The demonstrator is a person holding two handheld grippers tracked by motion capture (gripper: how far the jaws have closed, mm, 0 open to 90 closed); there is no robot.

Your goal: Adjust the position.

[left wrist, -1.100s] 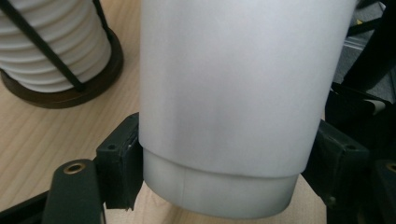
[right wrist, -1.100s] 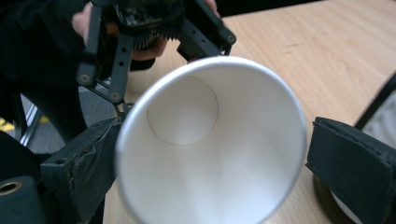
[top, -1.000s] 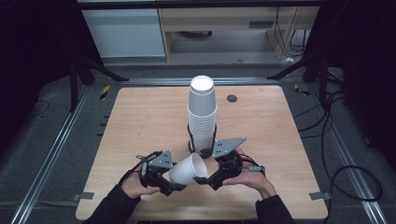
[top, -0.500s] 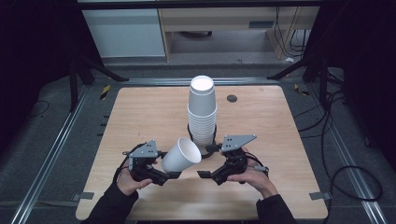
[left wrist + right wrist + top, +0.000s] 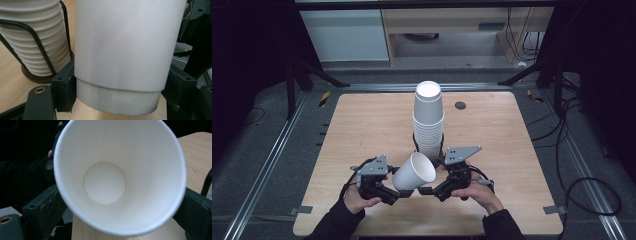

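A single white paper cup (image 5: 412,174) lies tilted just above the table's front, its mouth turned up and to the right. My left gripper (image 5: 394,191) is shut on the cup's base end; in the left gripper view both black jaws press the cup (image 5: 125,50) near its bottom rim. My right gripper (image 5: 428,186) faces the open mouth. In the right gripper view its jaws stand wide at either side of the cup's (image 5: 105,182) rim, and whether they touch it is unclear. Behind stands a tall stack of upturned white cups (image 5: 428,120).
The stack sits in a black wire holder (image 5: 37,42) on a round dark base at the middle of the wooden table (image 5: 362,125). A small dark round inset (image 5: 460,105) marks the table's far right. Metal rails and cables run along both sides.
The left gripper drew away to the left from the right one, and the cup swung so that its mouth faces up and right. Over the last half second little shifted.
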